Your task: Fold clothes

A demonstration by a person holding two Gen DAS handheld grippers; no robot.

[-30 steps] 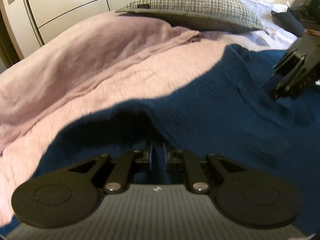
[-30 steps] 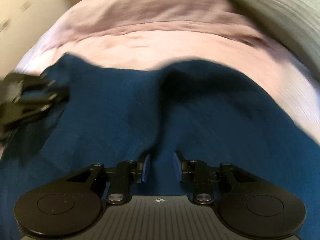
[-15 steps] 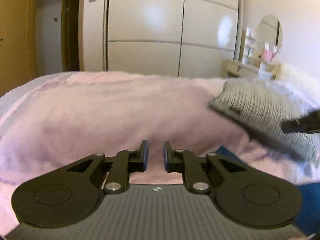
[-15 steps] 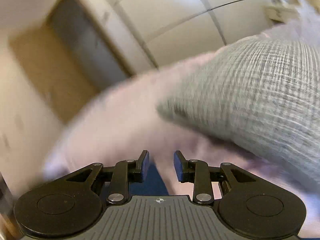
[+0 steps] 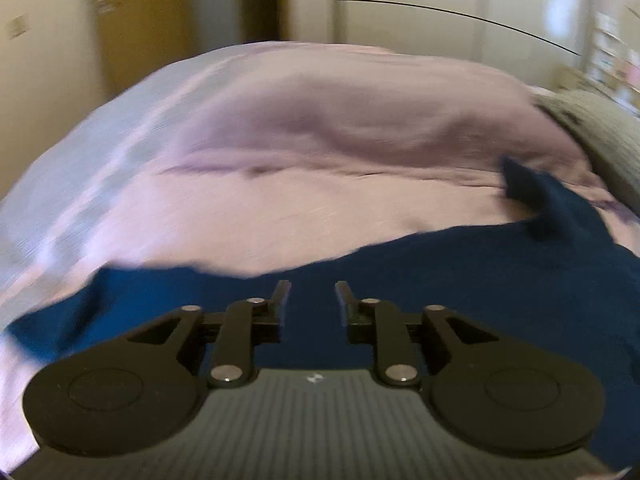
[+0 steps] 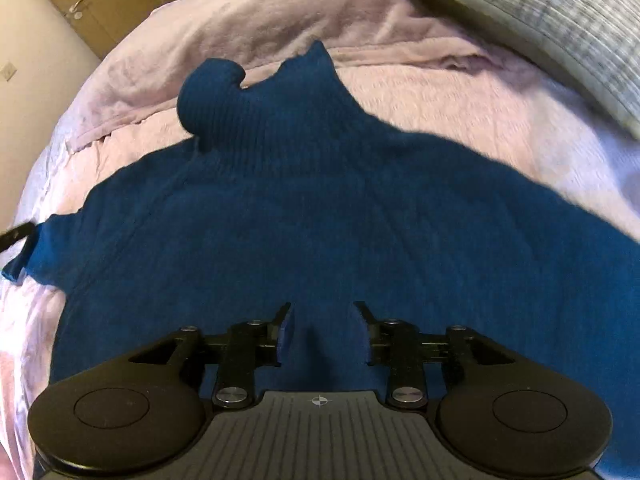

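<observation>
A dark blue turtleneck sweater (image 6: 320, 208) lies spread on the pink bedspread (image 6: 460, 92), its ribbed collar (image 6: 216, 92) pointing away from me. My right gripper (image 6: 322, 320) hangs over the sweater's body. Its jaws are opening, and a low ridge of knit sits in the gap with neither pad pressing on it. In the blurred left wrist view, my left gripper (image 5: 312, 296) is above the sweater's edge (image 5: 480, 280). Its jaws are opening too, with nothing pinched between them. A black gripper part (image 6: 16, 234) shows by the sleeve end at the left edge.
A grey checked pillow (image 6: 540, 12) lies at the far right of the bed, seen also as the pillow (image 5: 600, 132) in the left wrist view. Beyond the bed stand a white wardrobe (image 5: 440, 8) and a wooden door (image 5: 160, 20). Bare bedspread (image 5: 280, 184) stretches past the sweater.
A second ago both grippers were shut on bunched sweater fabric. They swung up toward the wardrobe, then came back down; now both stand apart over the flattened sweater.
</observation>
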